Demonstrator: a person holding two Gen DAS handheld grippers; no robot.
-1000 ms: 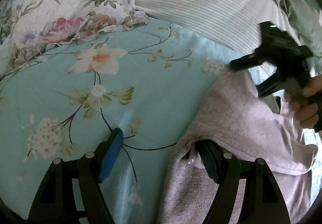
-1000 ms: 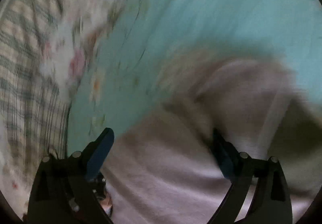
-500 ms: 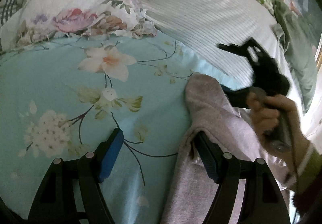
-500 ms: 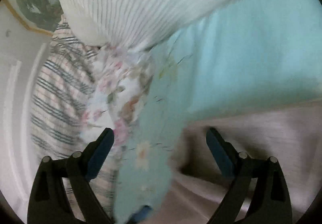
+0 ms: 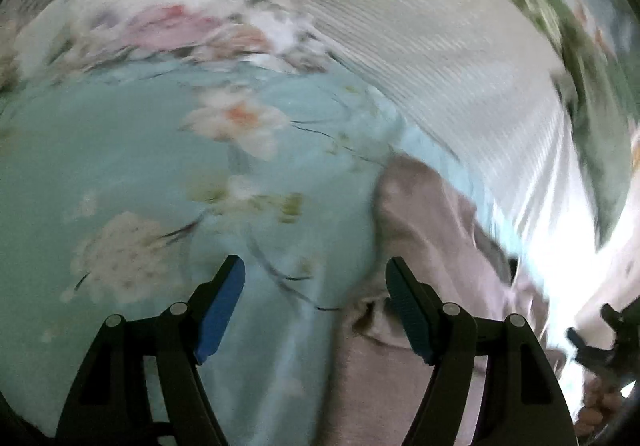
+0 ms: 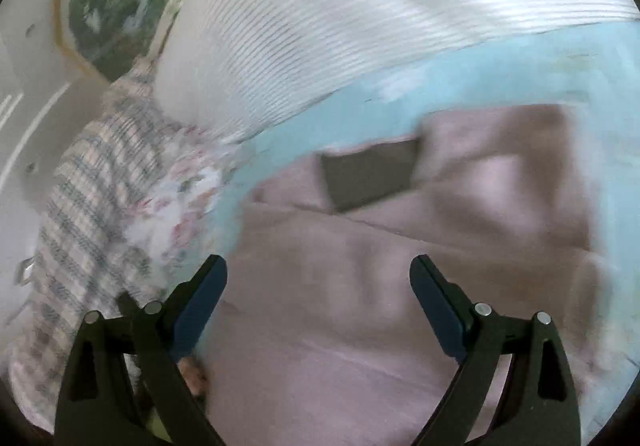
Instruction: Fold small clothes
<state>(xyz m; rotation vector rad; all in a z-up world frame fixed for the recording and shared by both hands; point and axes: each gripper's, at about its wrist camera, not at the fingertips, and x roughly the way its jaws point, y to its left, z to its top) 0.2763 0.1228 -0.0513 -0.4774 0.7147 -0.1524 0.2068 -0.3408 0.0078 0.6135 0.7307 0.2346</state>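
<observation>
A pale pink garment [image 6: 360, 286] lies partly folded on the turquoise floral bedsheet [image 5: 120, 165]; it also shows in the left wrist view [image 5: 432, 230]. My left gripper [image 5: 316, 302] is open and empty, its right finger [image 5: 408, 306] at the garment's left edge. My right gripper [image 6: 318, 302] is open and empty, hovering over the garment's near part. It also shows at the far right of the left wrist view [image 5: 608, 346], held by a hand. Both views are motion-blurred.
A white striped pillow [image 6: 360, 25] lies behind the garment, also in the left wrist view [image 5: 440, 45]. A floral pillow [image 5: 180, 17] and a plaid blanket [image 6: 92, 205] lie at the bed's head. A wall [image 6: 24, 45] is at far left.
The right gripper has pulled back from the garment's far end toward the near right. The left gripper has shifted slightly; both views have swung and blurred. Both stay open.
</observation>
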